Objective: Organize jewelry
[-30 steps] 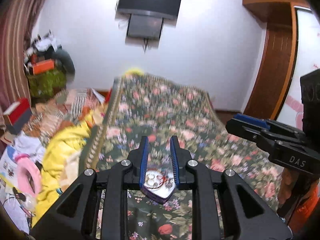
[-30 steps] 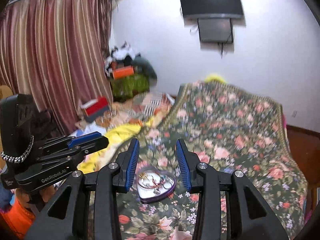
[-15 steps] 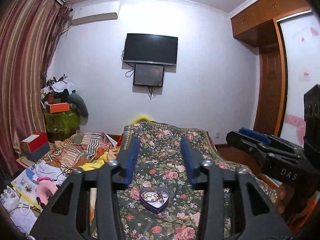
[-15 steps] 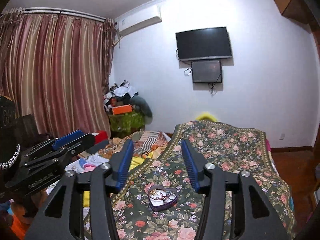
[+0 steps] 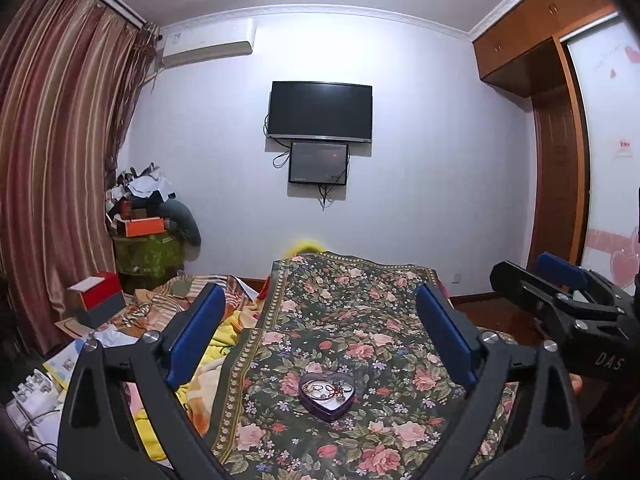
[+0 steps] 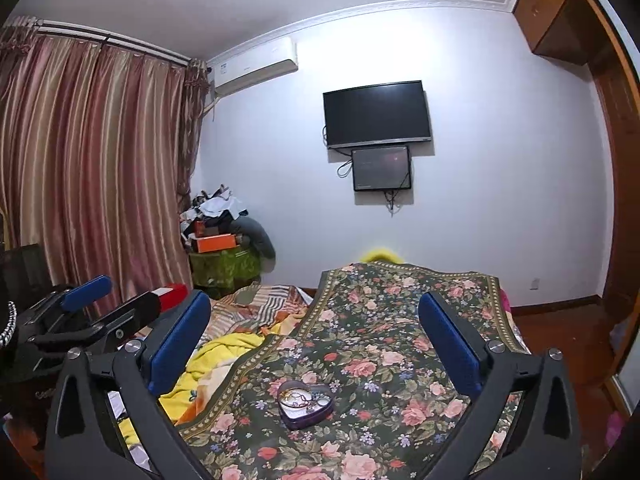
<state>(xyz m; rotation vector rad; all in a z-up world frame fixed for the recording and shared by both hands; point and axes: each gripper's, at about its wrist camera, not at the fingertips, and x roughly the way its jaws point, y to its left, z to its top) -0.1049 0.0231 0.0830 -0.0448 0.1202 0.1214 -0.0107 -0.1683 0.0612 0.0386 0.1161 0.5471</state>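
Note:
A purple heart-shaped box [image 5: 327, 395] lies open on the floral bedspread [image 5: 360, 320], with a tangle of jewelry inside: chains, a red cord and rings. It also shows in the right wrist view [image 6: 305, 404]. My left gripper [image 5: 320, 332] is wide open and empty, held well above and behind the box. My right gripper [image 6: 316, 336] is wide open and empty, also raised above the box. Each gripper shows at the edge of the other's view: the right one [image 5: 560, 300], the left one [image 6: 88, 312].
The floral bedspread [image 6: 400, 340] covers a long surface running to the far wall. Yellow and striped cloths [image 5: 224, 328] are piled to the left. A red and grey box [image 5: 96, 300], a cluttered green stand [image 5: 148, 248], curtains and a wardrobe [image 5: 560, 184] ring the room.
Both grippers have lifted up and back from the heart-shaped box and opened wide. The left gripper's jaws were narrow around the box a second ago; the box now lies free below.

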